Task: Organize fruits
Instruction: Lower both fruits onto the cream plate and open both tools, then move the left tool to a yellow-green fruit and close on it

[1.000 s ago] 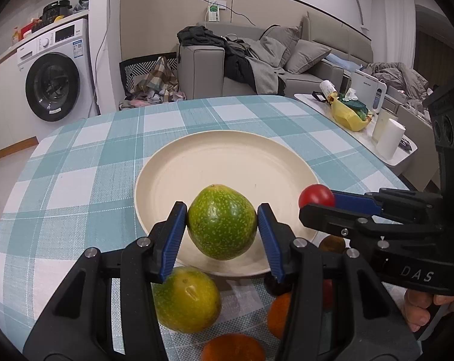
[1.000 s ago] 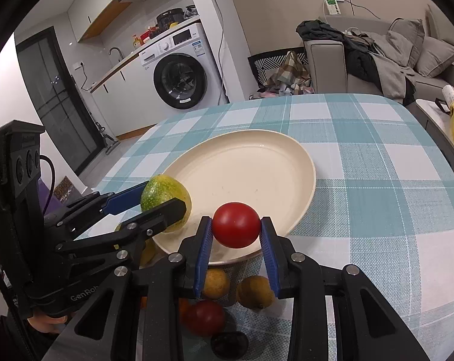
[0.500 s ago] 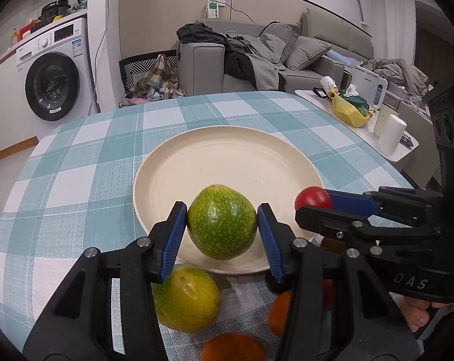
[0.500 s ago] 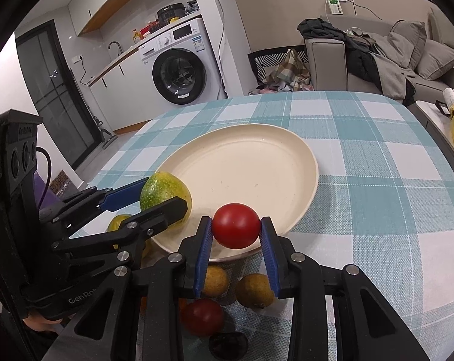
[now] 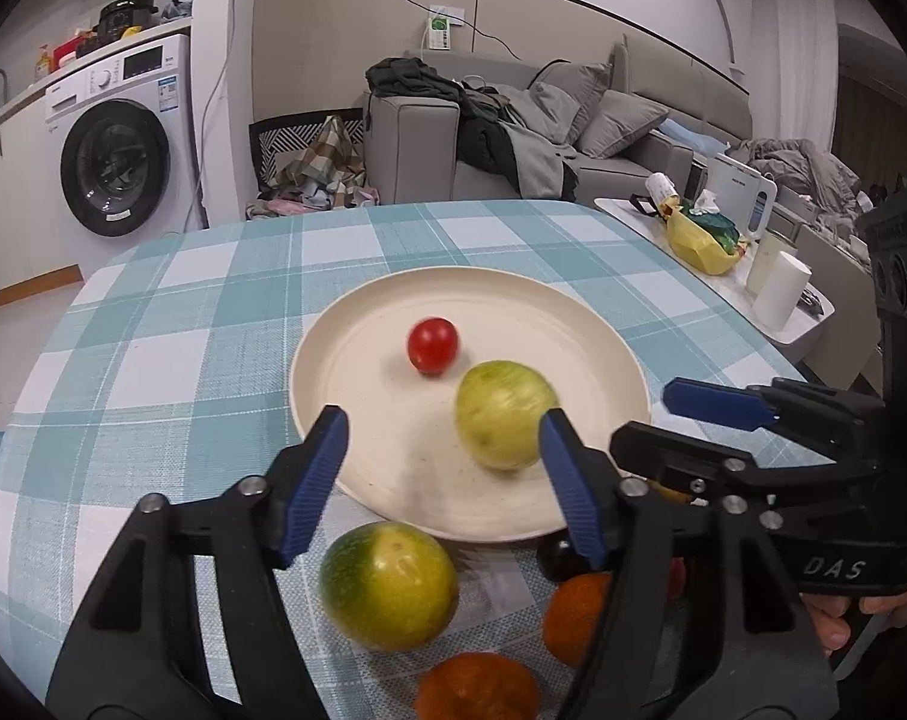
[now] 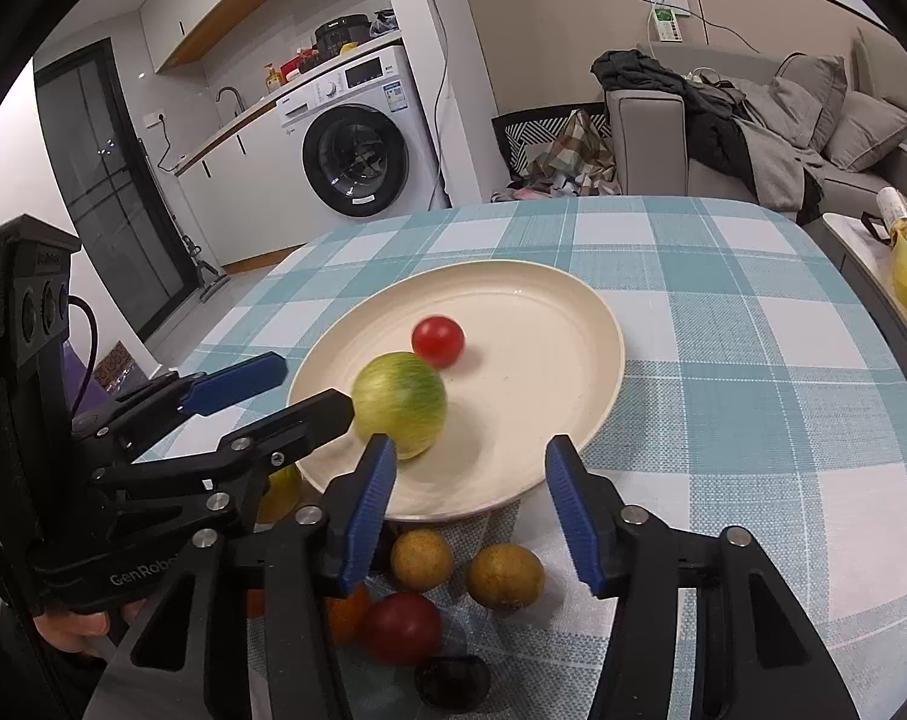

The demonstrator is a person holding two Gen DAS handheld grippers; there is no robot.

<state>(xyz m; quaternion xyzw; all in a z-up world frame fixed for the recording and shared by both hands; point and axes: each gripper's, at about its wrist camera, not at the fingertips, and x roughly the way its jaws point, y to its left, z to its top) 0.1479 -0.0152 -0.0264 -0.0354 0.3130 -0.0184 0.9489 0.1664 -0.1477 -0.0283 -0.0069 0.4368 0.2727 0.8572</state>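
My round desk (image 5: 171,324) wears a woven cloth of teal and white checks, its weave coarse up close. Behind it stand a white front-loading washing machine (image 5: 120,165) with a dark glass door, a grey fabric sofa (image 6: 771,120) heaped with dark clothes and cushions, and a low white side table (image 5: 711,264) carrying a yellow bag and paper rolls.

In the middle of the cloth lies a wide, shallow, cream-coloured round plate (image 5: 357,360), matte and smooth. On it sit a small glossy red tomato (image 5: 432,345) and, just beside it, a mottled green-yellow oval fruit (image 5: 504,414), blurred in both views.

The blue-padded fingers of my left gripper (image 5: 444,468) are spread wide and hold nothing, hanging over the near rim of the plate. My right gripper (image 6: 468,492) is likewise released, its fingers apart and empty above the plate's near edge.

On the cloth in front of the plate wait a second green-and-yellow round fruit (image 5: 390,585), two orange citrus fruits (image 5: 480,690), two small brownish-yellow round fruits (image 6: 504,576), a dark red tomato (image 6: 402,627) and a small black fruit (image 6: 453,681).
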